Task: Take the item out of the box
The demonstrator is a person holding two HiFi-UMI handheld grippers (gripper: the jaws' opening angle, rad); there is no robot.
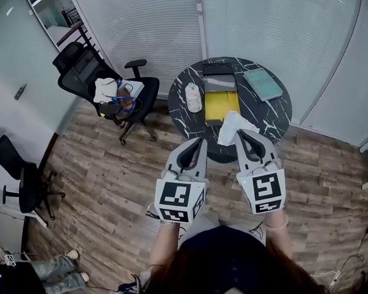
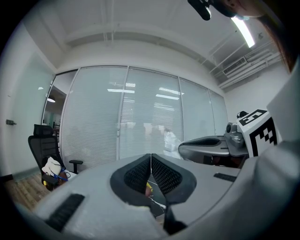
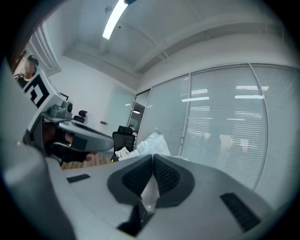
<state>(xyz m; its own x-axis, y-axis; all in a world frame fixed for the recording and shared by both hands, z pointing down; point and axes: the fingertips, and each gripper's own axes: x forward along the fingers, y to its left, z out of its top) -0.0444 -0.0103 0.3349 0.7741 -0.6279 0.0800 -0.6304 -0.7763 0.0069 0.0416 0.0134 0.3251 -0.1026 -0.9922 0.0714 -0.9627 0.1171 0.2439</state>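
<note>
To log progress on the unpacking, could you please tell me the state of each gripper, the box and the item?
left gripper: shut, nothing held.
right gripper: shut on the white bag.
white bag: held up in the right gripper, out of the box.
yellow box: open, resting on the round table.

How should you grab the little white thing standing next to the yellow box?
Probably around its middle, with the gripper closing on its two sides, coming from the side away from the box. The white container looks upright and round, and the yellow box crowds its other side.
</note>
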